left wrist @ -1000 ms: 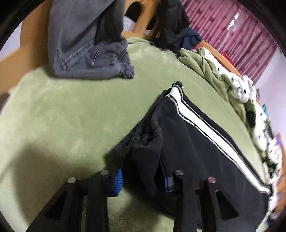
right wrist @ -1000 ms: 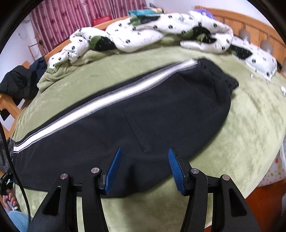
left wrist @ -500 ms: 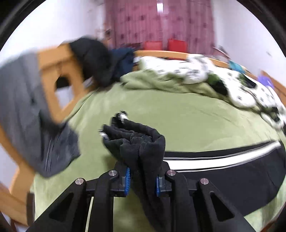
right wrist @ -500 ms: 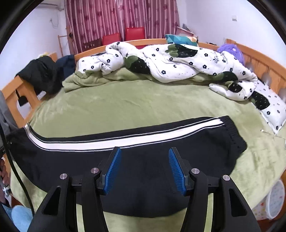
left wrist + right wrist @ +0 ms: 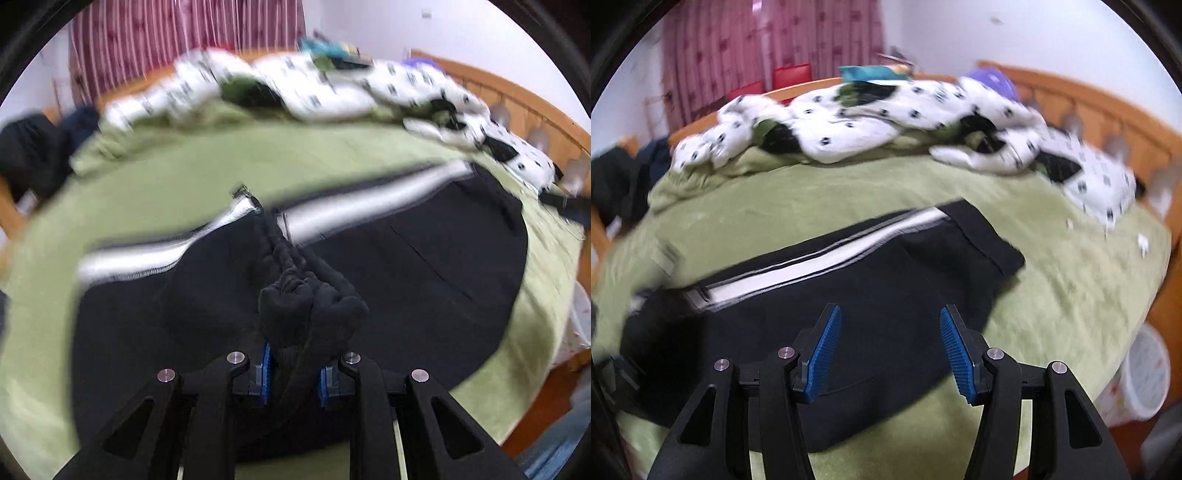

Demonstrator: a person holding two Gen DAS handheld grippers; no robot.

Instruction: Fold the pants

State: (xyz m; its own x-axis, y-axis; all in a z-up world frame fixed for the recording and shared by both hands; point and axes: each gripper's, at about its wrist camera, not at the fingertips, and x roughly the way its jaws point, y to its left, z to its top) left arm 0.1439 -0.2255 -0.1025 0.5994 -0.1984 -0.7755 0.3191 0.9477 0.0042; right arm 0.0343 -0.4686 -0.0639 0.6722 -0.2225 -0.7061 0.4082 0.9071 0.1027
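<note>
Black pants (image 5: pixel 871 317) with a white side stripe lie across the green bed cover (image 5: pixel 1071 280). In the left wrist view my left gripper (image 5: pixel 293 369) is shut on the bunched cuff end of the pants (image 5: pixel 310 306) and holds it above the rest of the pants (image 5: pixel 424 280), folding the leg over toward the waist. My right gripper (image 5: pixel 890 347) is open and empty, hovering just above the near edge of the pants; the waistband (image 5: pixel 982 236) lies beyond it.
A white dotted quilt (image 5: pixel 886 110) is heaped along the far side of the bed. The wooden headboard (image 5: pixel 1108 122) runs along the right. Dark clothes (image 5: pixel 613 181) hang at the left. A white bin (image 5: pixel 1145 380) stands beside the bed at lower right.
My left gripper closed on the cuff, lifted it and swung it over the pants toward the waist. The pants now look shorter in the right wrist view. My right gripper stayed open.
</note>
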